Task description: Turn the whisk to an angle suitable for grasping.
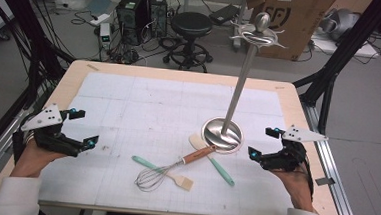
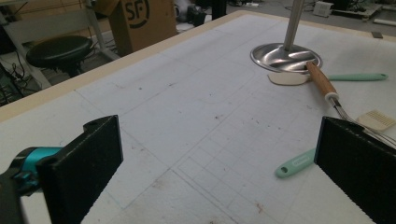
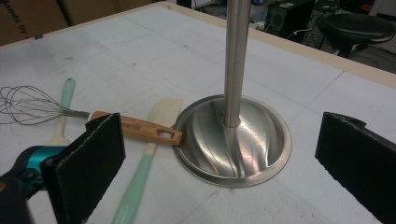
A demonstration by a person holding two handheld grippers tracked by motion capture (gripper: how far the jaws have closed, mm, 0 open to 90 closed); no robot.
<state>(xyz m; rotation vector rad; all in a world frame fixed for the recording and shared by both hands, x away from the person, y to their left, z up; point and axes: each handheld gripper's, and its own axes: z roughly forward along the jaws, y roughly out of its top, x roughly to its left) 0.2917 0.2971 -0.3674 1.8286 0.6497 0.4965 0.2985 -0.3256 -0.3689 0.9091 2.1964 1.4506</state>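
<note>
In the high view, a whisk [image 1: 167,170] with a wire head and a wooden handle is lying near the front edge of the worktop [image 1: 129,98], right of centre, its handle tip resting against the round base of a tall steel utensil stand [image 1: 223,133]; a mint-handled spatula [image 1: 214,159] is passing under that handle, and a mint-handled pastry brush [image 1: 162,172] is crossing beneath the wires. The left gripper [image 1: 79,128] is hovering at the left edge and the right gripper [image 1: 265,142] at the right edge, both with jaws spread wide and gripping nothing. In the left gripper view, the two black pads are standing far apart over bare worktop, the whisk [image 2: 327,88] lying beyond them, untouched. In the right gripper view, the jaws are likewise gaping, framing the stand's base [image 3: 233,140], with the whisk's wooden handle [image 3: 140,129] leaning on its rim and nothing between the pads.
</note>
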